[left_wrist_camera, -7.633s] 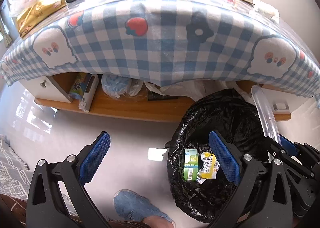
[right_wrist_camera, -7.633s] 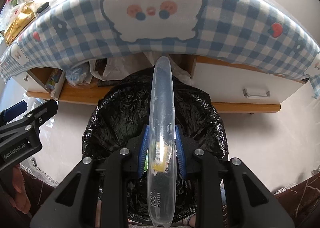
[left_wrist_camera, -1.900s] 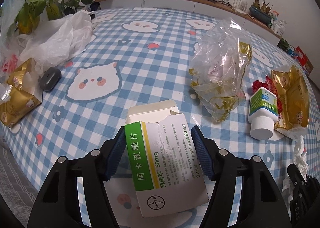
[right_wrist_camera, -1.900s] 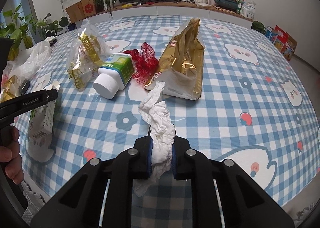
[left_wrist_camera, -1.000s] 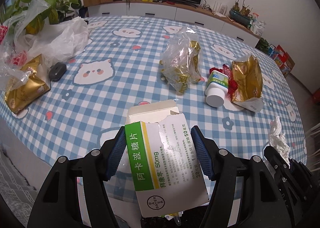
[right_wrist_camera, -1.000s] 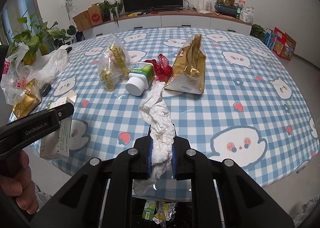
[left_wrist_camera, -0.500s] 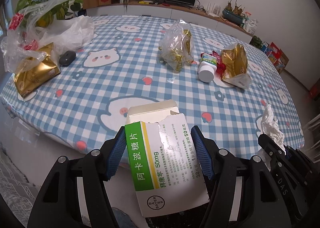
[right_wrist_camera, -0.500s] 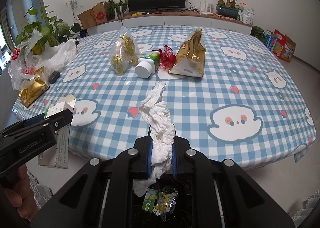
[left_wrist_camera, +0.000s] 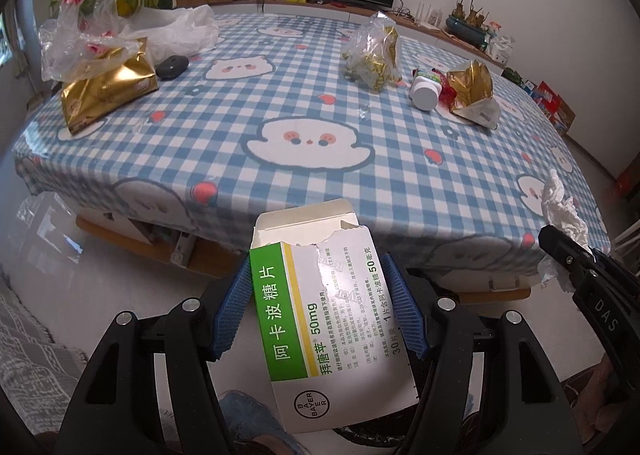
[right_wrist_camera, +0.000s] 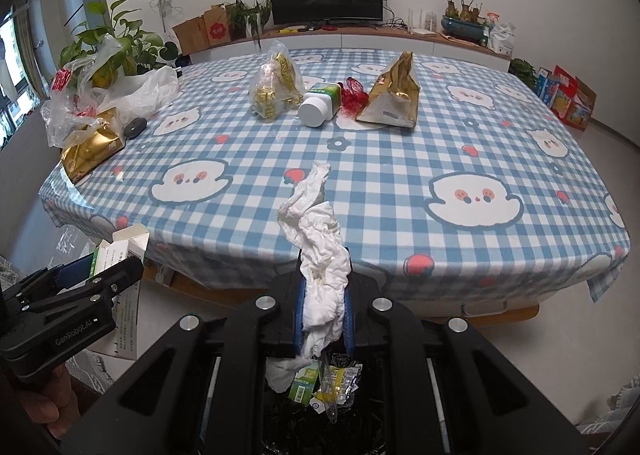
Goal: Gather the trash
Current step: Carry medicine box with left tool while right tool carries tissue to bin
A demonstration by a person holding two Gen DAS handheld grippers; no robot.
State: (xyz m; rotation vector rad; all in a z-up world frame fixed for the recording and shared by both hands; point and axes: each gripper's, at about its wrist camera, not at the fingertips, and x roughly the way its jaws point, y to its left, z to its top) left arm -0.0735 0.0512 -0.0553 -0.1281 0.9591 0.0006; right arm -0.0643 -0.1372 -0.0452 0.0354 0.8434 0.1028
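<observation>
Drop step, I'd say: get both loads right over the black trash bag (right_wrist_camera: 320, 407) below the worktop (right_wrist_camera: 400, 183) edge before letting go. Left tongs (left_wrist_camera: 320, 311) are clamped on the torn medicine box (left_wrist_camera: 324, 315); right tongs (right_wrist_camera: 323, 311) are clenched on the crumpled tissue (right_wrist_camera: 320, 255), bag directly beneath.

A low table (right_wrist_camera: 400, 183) covered by a blue-and-white checked cloth printed with cartoon ghosts. On it: a gold foil bag (right_wrist_camera: 394, 99), a white pill bottle (right_wrist_camera: 320, 105) lying on its side, red netting (right_wrist_camera: 354, 95), a clear bag of gold wrappers (right_wrist_camera: 276, 89), a dark computer mouse (right_wrist_camera: 134, 127), another gold bag (right_wrist_camera: 90, 149) and white plastic bags (right_wrist_camera: 140, 91).
</observation>
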